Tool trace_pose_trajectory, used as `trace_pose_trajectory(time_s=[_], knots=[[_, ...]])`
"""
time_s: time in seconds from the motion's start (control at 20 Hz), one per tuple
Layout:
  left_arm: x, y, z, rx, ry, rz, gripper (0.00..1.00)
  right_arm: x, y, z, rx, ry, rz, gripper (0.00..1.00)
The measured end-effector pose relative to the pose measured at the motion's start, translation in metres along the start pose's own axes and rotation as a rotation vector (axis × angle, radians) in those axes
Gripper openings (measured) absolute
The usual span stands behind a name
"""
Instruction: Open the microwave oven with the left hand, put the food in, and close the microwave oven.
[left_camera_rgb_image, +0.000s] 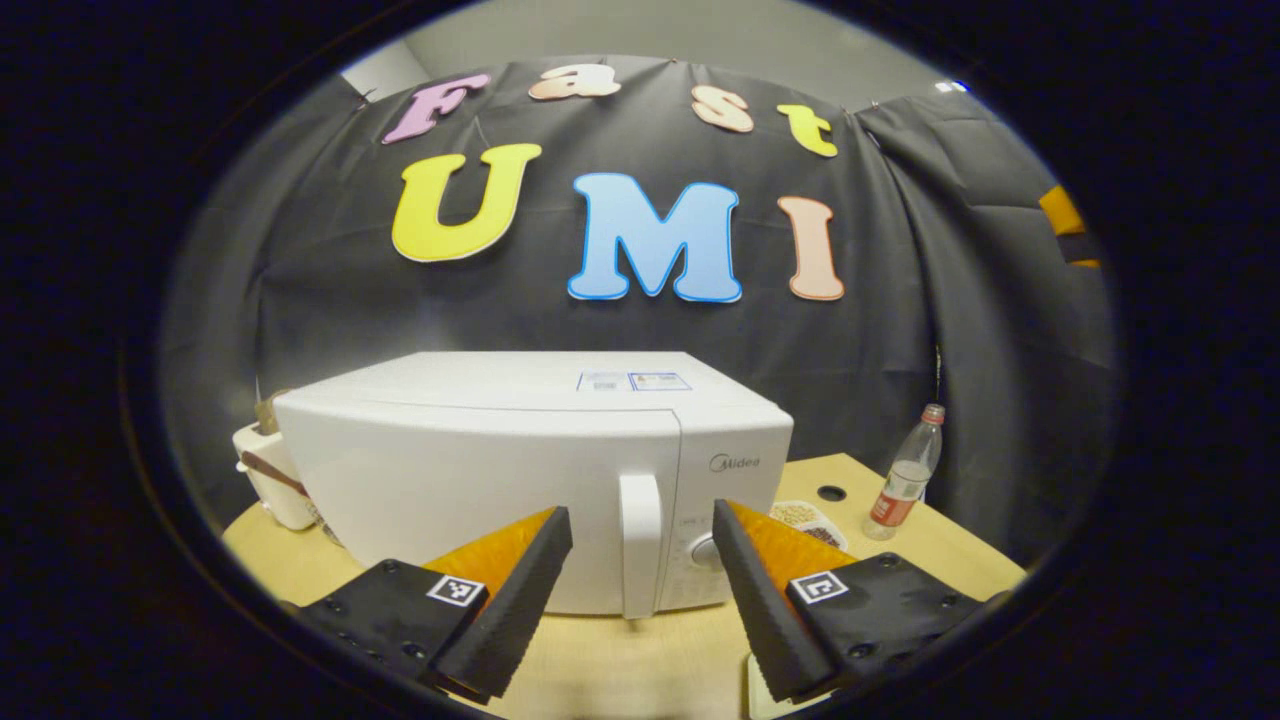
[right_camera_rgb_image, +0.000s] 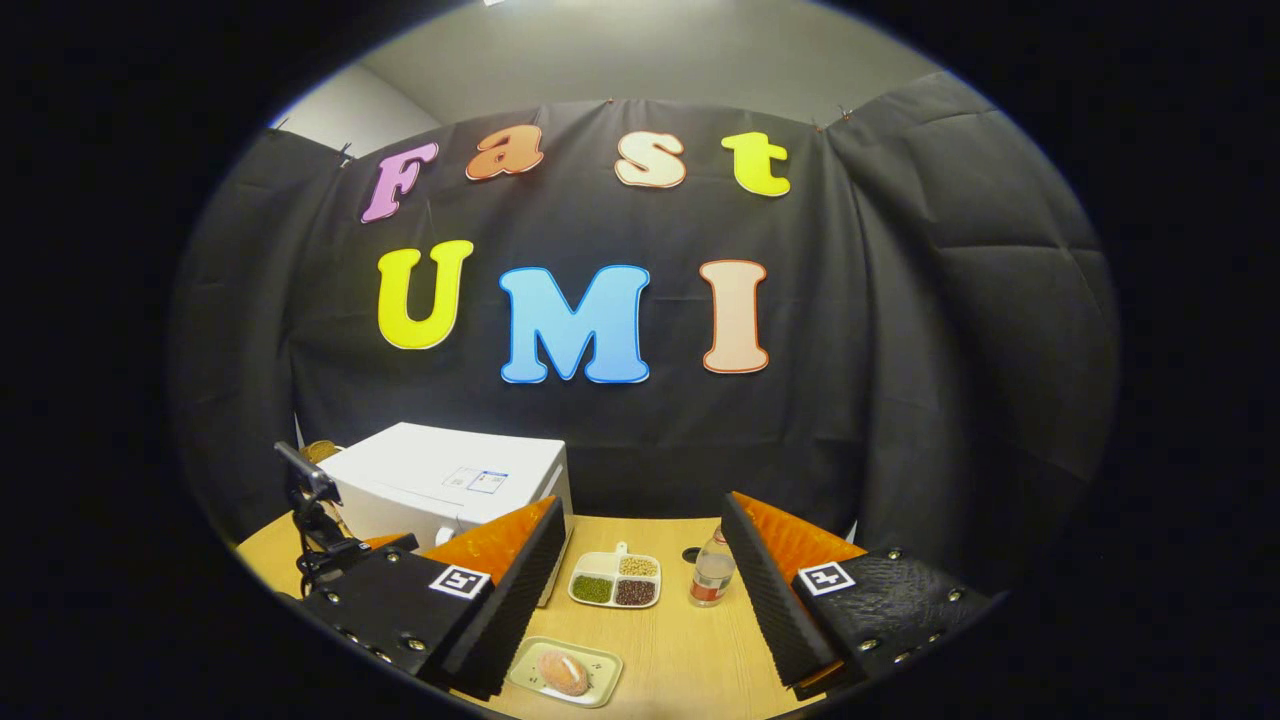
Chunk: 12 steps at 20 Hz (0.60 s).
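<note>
A white microwave oven (left_camera_rgb_image: 480, 470) stands shut on the wooden table, its vertical door handle (left_camera_rgb_image: 640, 545) straight ahead. My left gripper (left_camera_rgb_image: 641, 512) is open just in front of it, one finger on each side of the handle and neither touching it. In the right gripper view the microwave (right_camera_rgb_image: 450, 485) sits at the left. The food, a round orange-brown piece (right_camera_rgb_image: 563, 672), lies on a small pale tray (right_camera_rgb_image: 530, 660) near the table's front edge. My right gripper (right_camera_rgb_image: 641, 503) is open above and behind that tray, holding nothing.
A divided dish of beans (right_camera_rgb_image: 615, 580) and a plastic bottle (right_camera_rgb_image: 712, 570) stand right of the microwave; the bottle (left_camera_rgb_image: 905, 480) also shows in the left gripper view. A white appliance (left_camera_rgb_image: 270, 480) sits at the microwave's left. The black cloth wall closes the back.
</note>
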<state>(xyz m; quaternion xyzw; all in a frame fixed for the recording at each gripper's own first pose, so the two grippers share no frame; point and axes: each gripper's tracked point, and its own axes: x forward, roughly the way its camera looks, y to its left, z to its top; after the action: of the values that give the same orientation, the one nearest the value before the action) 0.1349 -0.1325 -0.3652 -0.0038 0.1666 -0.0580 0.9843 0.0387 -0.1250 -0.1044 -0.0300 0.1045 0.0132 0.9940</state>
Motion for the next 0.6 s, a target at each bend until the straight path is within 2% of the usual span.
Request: trace_pose_trajectory(time_s=[0.05, 0.2, 0.3, 0.4, 0.6], knots=[[0.007, 0.0, -0.007, -0.01, 0.018, -0.001, 0.95, 0.0, -0.002, 0.0, -0.006, 0.001, -0.009, 0.96], [0.02, 0.007, -0.027, -0.015, 0.073, 0.008, 0.72, 0.0, -0.003, -0.003, 0.002, 0.011, -0.027, 0.96], [0.025, -0.002, -0.031, -0.029, 0.088, -0.037, 0.55, -0.001, -0.001, -0.007, 0.011, 0.024, -0.039, 0.96], [0.023, -0.003, -0.029, 0.031, 0.097, -0.046, 0.36, -0.003, -0.001, -0.008, 0.018, 0.029, -0.056, 0.96], [0.021, -0.002, -0.03, 0.016, 0.124, -0.088, 0.23, -0.01, 0.013, -0.011, 0.028, 0.041, -0.065, 0.96]])
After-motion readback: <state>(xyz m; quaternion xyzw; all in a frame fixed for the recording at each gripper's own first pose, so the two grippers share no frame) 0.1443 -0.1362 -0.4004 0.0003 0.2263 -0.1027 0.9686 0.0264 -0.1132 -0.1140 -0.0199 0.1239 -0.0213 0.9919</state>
